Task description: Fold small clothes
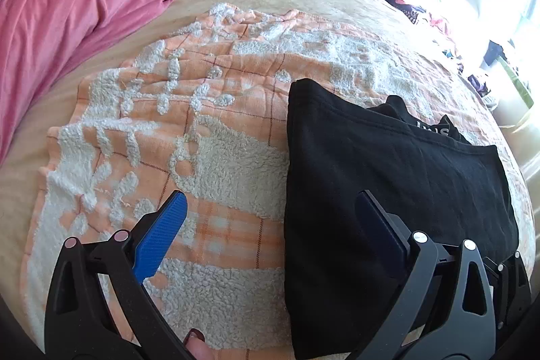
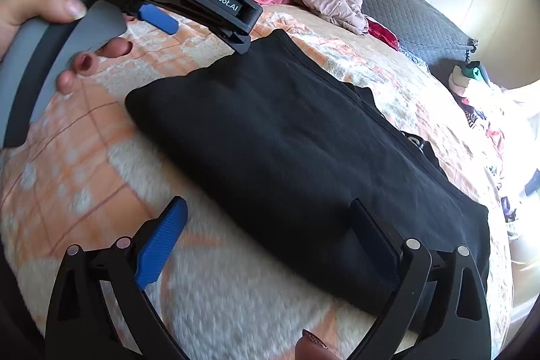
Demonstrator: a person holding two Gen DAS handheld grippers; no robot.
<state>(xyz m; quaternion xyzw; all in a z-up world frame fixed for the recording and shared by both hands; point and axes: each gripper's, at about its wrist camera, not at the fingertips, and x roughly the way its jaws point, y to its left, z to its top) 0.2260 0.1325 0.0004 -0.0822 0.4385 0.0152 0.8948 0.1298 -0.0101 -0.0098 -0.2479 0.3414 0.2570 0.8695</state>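
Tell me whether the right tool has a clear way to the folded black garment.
Probably yes: the right tool hangs open right over the black garment, nothing lying between them; the left tool sits off at its far edge.

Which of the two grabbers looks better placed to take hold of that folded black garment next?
Probably the right gripper: it is open with the black garment's near edge between its fingers. The left gripper hangs open nearer one side edge.
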